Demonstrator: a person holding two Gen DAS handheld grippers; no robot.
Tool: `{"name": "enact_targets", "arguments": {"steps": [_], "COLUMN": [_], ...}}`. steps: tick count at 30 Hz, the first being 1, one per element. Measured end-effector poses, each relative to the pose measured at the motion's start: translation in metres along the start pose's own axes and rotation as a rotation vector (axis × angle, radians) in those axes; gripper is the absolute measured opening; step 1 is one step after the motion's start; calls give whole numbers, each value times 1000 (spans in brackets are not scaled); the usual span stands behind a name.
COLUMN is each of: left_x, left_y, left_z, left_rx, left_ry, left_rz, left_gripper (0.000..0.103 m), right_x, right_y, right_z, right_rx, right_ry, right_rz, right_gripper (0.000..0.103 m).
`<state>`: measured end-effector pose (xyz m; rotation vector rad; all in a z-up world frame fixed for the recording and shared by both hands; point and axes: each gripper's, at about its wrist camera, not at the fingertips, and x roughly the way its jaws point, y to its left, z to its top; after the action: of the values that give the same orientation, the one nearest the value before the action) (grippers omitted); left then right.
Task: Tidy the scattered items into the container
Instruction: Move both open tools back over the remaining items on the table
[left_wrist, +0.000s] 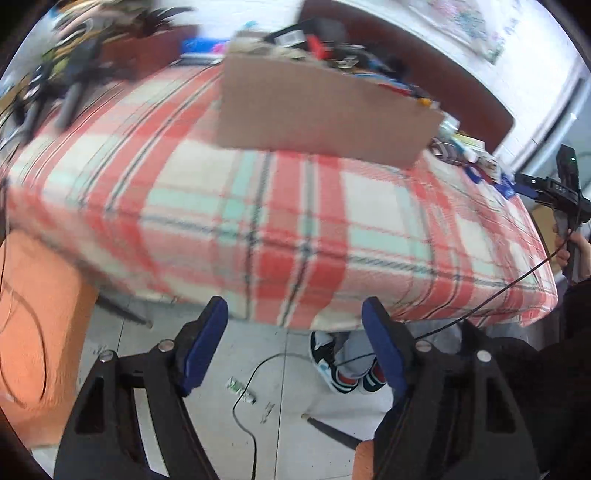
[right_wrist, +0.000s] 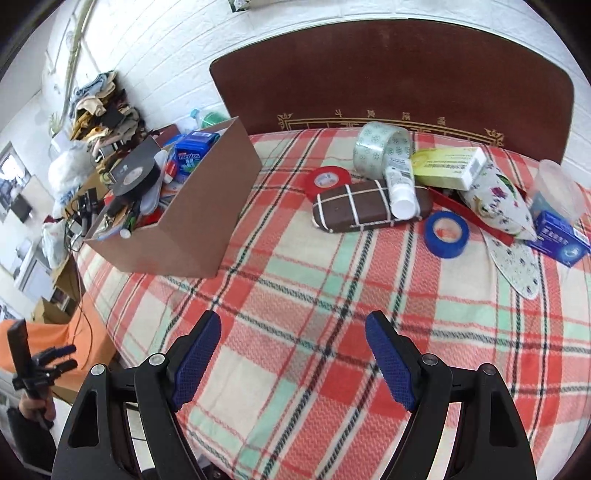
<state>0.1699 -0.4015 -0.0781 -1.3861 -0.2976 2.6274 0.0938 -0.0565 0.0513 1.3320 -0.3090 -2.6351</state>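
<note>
A brown cardboard box (right_wrist: 192, 221) stands on the plaid bed, full of items; it also shows in the blurred left wrist view (left_wrist: 321, 114). Scattered at the right lie a brown checked case (right_wrist: 369, 210), a white tube (right_wrist: 400, 184), a red tape roll (right_wrist: 327, 181), a blue tape roll (right_wrist: 445, 232), a clear tape roll (right_wrist: 380, 147), a yellow box (right_wrist: 448, 166), a floral pouch (right_wrist: 498, 203) and a blue box (right_wrist: 561, 240). My right gripper (right_wrist: 293, 358) is open and empty over the near bed. My left gripper (left_wrist: 295, 347) is open and empty off the bed's edge, above the floor.
A dark red headboard (right_wrist: 388, 74) backs the bed. A clear plastic cup (right_wrist: 557, 188) and a floral insole (right_wrist: 515, 266) lie at the far right. An orange surface (left_wrist: 40, 314) sits left of the bed. Cables and a person's shoes (left_wrist: 343, 369) are on the tiled floor.
</note>
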Motion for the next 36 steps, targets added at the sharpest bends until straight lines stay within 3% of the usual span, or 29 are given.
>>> {"name": "enact_targets", "arguments": {"steps": [9, 16, 25, 36], "left_x": [57, 107, 158, 217], "left_y": [-109, -208, -272, -279], "left_z": [57, 103, 175, 228], "left_rx": [239, 399, 455, 398], "left_ry": [4, 13, -6, 26], "left_rz": [-175, -290, -254, -200], "left_gripper": [75, 75, 75, 76], "right_x": [-35, -47, -36, 3], "right_y": [-56, -99, -126, -138], "right_z": [-42, -54, -39, -14], "right_rx": [129, 216, 229, 224], "right_ry": [-50, -69, -83, -57], "right_rz": [-76, -114, -107, -74], "right_gripper": [82, 82, 82, 82]}}
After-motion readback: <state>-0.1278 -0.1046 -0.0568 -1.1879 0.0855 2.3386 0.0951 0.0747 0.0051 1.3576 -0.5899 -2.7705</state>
